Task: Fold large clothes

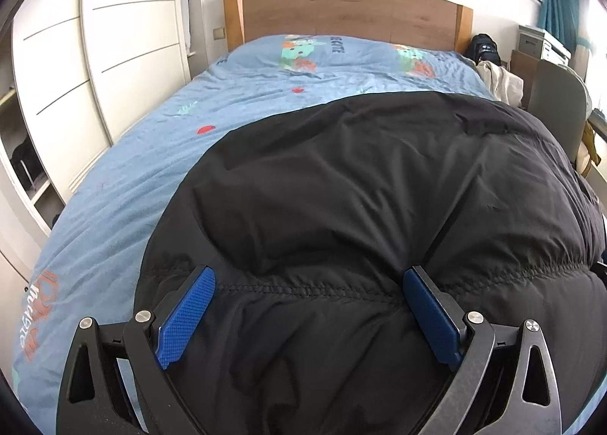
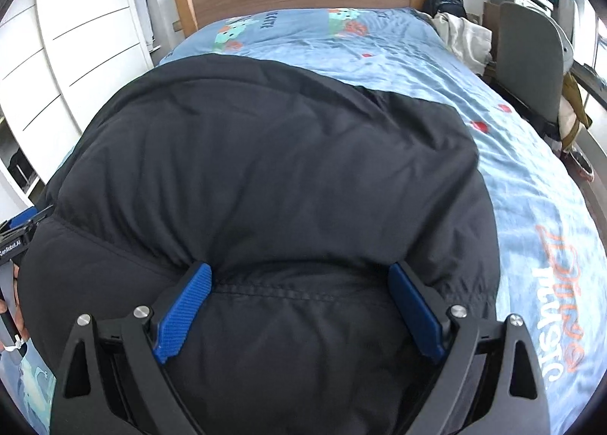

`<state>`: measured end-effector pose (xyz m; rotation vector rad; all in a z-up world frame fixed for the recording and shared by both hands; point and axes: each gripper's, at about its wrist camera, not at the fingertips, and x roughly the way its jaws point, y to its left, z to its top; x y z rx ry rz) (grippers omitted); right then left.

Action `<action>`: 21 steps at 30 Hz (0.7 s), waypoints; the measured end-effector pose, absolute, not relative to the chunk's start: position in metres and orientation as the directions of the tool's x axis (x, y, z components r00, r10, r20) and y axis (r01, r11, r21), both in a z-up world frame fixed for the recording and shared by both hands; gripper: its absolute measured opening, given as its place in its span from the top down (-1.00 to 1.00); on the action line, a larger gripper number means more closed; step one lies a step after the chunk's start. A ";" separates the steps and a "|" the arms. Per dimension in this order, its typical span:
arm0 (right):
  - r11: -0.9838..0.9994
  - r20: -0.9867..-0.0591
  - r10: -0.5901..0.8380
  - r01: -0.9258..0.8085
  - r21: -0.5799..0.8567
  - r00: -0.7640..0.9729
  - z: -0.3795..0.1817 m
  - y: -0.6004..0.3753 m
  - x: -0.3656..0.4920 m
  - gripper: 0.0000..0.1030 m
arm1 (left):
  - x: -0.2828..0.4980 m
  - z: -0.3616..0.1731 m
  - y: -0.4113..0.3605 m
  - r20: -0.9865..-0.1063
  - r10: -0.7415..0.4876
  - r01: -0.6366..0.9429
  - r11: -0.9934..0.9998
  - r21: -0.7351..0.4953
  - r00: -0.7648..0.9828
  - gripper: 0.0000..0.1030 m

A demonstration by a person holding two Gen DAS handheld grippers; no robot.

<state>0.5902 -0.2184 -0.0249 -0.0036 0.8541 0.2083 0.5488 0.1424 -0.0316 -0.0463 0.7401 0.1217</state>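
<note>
Left wrist view: left tool spread wide, blue pads planted either side of a stitched seam on the black puffer jacket, pressing down into the padding rather than pinching anything. Jacket spread flat on the bed, filling the near half and the right side, running away from the camera toward the wooden headboard (long axis hard to judge, far edge roughly straight across).

Right wrist view: right tool likewise wide apart, pads sunk into the jacket at a seam, gripping nothing. Jacket here toward the left of the bed, blue printed cover bare on the right. Left tool glimpsed at the far left edge, beside the jacket.
</note>
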 end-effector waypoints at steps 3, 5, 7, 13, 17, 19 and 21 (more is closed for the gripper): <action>0.981 -0.749 0.177 -0.173 0.084 0.638 -0.026 -0.222 0.588 -0.84 | 0.549 -0.031 0.144 -0.672 0.101 -0.130 0.992 0.007 0.734 -0.91; 0.983 -0.750 0.168 -0.168 0.077 0.639 -0.025 -0.223 0.585 -0.84 | 0.545 -0.032 0.143 -0.670 0.105 -0.133 0.991 0.010 0.735 -0.91; 0.984 -0.752 0.163 -0.164 0.074 0.639 -0.023 -0.225 0.582 -0.84 | 0.544 -0.032 0.143 -0.670 0.109 -0.135 0.991 0.013 0.735 -0.91; 0.988 -0.763 0.142 -0.136 0.072 0.630 -0.022 -0.237 0.574 -0.84 | 0.539 -0.032 0.145 -0.671 0.119 -0.141 0.990 0.022 0.732 -0.91; 0.991 -0.771 0.124 -0.114 0.068 0.625 -0.021 -0.245 0.570 -0.84 | 0.536 -0.033 0.148 -0.686 0.126 -0.141 0.989 0.034 0.716 -0.91; 0.994 -0.775 0.096 -0.095 0.047 0.625 -0.018 -0.249 0.566 -0.84 | 0.533 -0.032 0.150 -0.693 0.137 -0.150 0.988 0.042 0.707 -0.91; 0.996 -0.766 0.078 -0.086 0.030 0.639 -0.014 -0.250 0.561 -0.84 | 0.530 -0.029 0.151 -0.687 0.159 -0.164 0.985 0.058 0.709 -0.94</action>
